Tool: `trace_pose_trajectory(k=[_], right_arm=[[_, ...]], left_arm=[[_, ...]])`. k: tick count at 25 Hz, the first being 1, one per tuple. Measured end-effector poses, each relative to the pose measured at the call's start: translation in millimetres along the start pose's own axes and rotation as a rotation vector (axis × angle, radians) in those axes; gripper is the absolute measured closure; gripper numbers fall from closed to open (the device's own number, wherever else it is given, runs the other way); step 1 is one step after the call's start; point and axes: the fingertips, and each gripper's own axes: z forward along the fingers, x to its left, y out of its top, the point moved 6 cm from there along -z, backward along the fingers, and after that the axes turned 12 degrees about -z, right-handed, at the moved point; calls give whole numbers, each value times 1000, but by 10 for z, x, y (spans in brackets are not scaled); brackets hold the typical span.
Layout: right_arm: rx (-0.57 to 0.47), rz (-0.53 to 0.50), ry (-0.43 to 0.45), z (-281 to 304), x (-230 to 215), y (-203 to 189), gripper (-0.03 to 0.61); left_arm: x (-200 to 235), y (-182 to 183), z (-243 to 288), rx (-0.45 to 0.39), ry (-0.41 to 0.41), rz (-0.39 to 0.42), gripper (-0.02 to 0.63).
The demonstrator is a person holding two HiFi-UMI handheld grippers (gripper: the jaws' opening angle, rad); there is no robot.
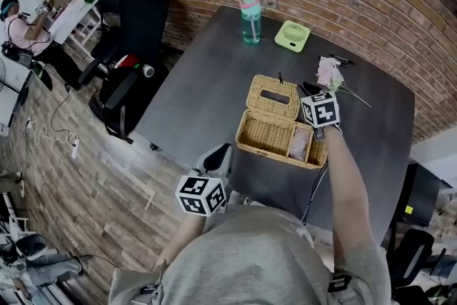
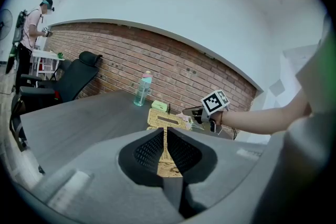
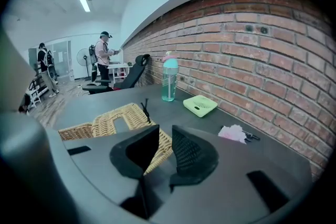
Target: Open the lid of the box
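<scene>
A wicker box [image 1: 243, 129] stands in the middle of the dark table [image 1: 207, 82], and its lid [image 1: 272, 98] is raised and leans back. My right gripper [image 1: 308, 91] is at the lid's right edge. In the right gripper view the lid [image 3: 113, 120] runs in between the jaws of the right gripper [image 3: 164, 140], which are shut on its edge. My left gripper [image 1: 219, 153] hangs at the table's near edge, apart from the box. The left gripper [image 2: 164, 134] is shut with nothing in it and points at the box [image 2: 169, 161]. A pale packet [image 1: 300, 143] lies in the box's right compartment.
Behind the box stand a teal water bottle [image 1: 250, 18] and a green fan [image 1: 293, 35]. Pink flowers [image 1: 330, 71] lie to the right of them. A black office chair [image 1: 136, 32] stands off the table's left side. A person [image 1: 25, 28] works far left.
</scene>
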Motion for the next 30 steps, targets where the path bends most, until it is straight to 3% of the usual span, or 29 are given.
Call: trace_pose_trajectory(k=[16, 30], right_arm=[[-92, 27, -74, -788, 481, 76, 537], [-224, 144, -117, -1699, 1435, 102, 575]], left_arm=[[-85, 5, -300, 17, -62, 23, 583], [-94, -82, -768, 39, -135, 71, 584]])
